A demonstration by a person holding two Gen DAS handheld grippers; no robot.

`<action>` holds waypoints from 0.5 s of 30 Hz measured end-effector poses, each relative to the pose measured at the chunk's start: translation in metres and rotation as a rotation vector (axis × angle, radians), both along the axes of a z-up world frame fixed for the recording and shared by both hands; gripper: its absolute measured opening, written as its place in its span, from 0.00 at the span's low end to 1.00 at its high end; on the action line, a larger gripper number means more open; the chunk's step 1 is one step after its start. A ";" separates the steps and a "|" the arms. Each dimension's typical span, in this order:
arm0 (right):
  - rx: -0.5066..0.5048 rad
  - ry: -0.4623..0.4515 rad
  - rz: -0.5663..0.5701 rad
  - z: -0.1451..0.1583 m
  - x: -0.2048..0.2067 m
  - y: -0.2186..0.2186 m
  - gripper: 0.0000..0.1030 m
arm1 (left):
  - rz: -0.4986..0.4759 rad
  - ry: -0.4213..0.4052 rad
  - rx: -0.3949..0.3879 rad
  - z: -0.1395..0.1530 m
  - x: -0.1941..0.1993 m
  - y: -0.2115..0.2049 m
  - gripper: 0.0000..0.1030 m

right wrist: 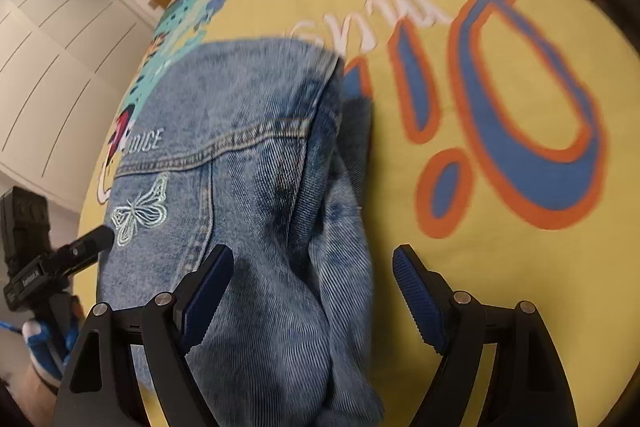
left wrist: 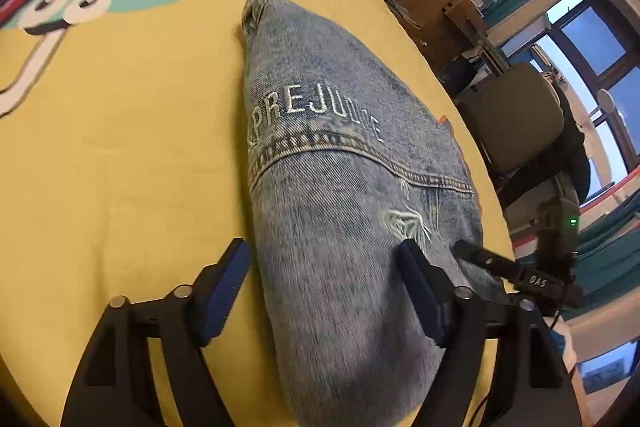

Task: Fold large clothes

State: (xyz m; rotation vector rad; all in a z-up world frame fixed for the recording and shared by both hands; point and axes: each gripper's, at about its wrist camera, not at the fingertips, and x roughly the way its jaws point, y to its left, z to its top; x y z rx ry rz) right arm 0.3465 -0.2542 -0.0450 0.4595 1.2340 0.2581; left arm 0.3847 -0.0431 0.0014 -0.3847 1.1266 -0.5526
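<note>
Nearest in the left wrist view, the left tongs (left wrist: 324, 267) stand wide apart, gripping nothing, straddling the near end of the faded blue denim jacket (left wrist: 340, 155). In the right wrist view, the right tongs (right wrist: 314, 275) are likewise spread and empty over the same garment (right wrist: 240, 155), where bunched folds pile along its right side. The jacket lies lengthwise on the yellow printed bedspread (left wrist: 120, 147), already folded narrow, close to the bed's right edge, its embroidered white lettering (left wrist: 312, 107) and pale butterfly (right wrist: 138, 209) facing up. To fold well, I judge each pair should pinch a near corner through all layers, lift together, and carry the end evenly towards the far hem, keeping the edges aligned.
</note>
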 end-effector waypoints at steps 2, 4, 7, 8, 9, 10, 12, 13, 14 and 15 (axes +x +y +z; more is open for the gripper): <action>0.031 0.012 0.006 -0.006 0.006 0.001 0.80 | -0.017 0.015 -0.009 -0.005 0.008 0.000 0.71; 0.079 0.017 0.004 -0.012 0.012 0.000 0.80 | -0.036 0.025 -0.017 -0.009 0.014 0.000 0.76; 0.135 0.031 0.041 -0.022 0.019 0.004 0.64 | -0.054 0.052 -0.058 -0.017 0.023 0.002 0.75; 0.154 0.041 0.038 -0.026 0.020 0.005 0.57 | -0.059 0.064 -0.076 -0.020 0.028 0.001 0.74; 0.173 0.042 0.034 -0.029 0.020 0.004 0.55 | -0.066 0.069 -0.088 -0.023 0.031 -0.001 0.70; 0.193 0.043 0.029 -0.030 0.021 0.003 0.50 | -0.072 0.063 -0.093 -0.023 0.032 -0.001 0.65; 0.239 0.032 0.024 -0.030 0.020 0.001 0.43 | -0.079 0.043 -0.126 -0.018 0.033 0.004 0.52; 0.253 0.017 0.023 -0.028 0.019 0.001 0.38 | -0.080 0.031 -0.136 -0.015 0.031 0.007 0.45; 0.264 -0.006 0.027 -0.024 0.018 0.001 0.32 | -0.081 0.020 -0.140 -0.010 0.030 0.010 0.43; 0.275 -0.048 0.037 -0.016 0.017 0.006 0.29 | -0.081 0.008 -0.145 -0.005 0.029 0.015 0.39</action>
